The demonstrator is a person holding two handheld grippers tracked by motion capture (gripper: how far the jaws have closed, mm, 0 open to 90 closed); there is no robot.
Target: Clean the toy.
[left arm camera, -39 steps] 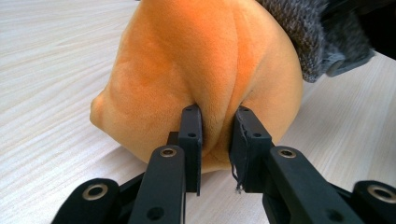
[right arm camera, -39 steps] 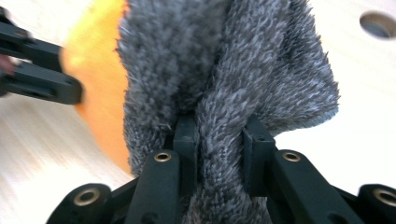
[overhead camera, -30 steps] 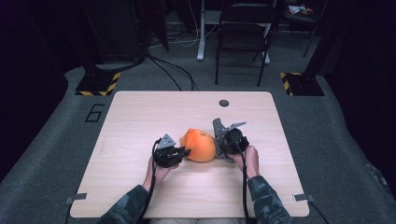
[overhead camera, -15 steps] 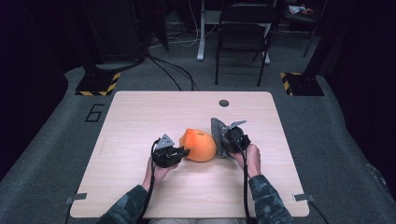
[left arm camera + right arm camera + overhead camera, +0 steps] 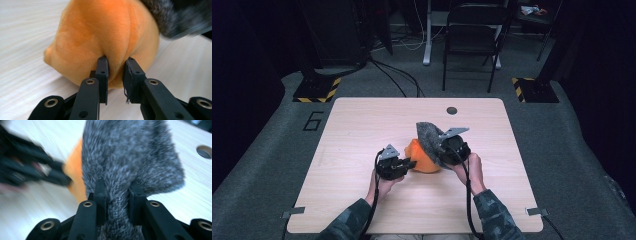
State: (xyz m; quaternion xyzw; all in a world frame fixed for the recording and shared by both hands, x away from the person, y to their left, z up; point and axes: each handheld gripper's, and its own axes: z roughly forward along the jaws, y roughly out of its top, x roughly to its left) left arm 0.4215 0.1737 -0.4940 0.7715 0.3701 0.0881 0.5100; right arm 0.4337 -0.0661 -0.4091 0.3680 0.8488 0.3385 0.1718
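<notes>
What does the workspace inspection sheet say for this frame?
Surface: pale wooden table, round hole near far edge.
Job's things: orange plush toy at centre; its grey furry part lifted.
Clutter: nothing seen.
Grippers: left gripper shut on the orange plush; right gripper shut on the grey part.
Cables: black cable trails from each gripper; more on the floor.
Surroundings: grey carpet, folding chair, striped floor plates.
</notes>
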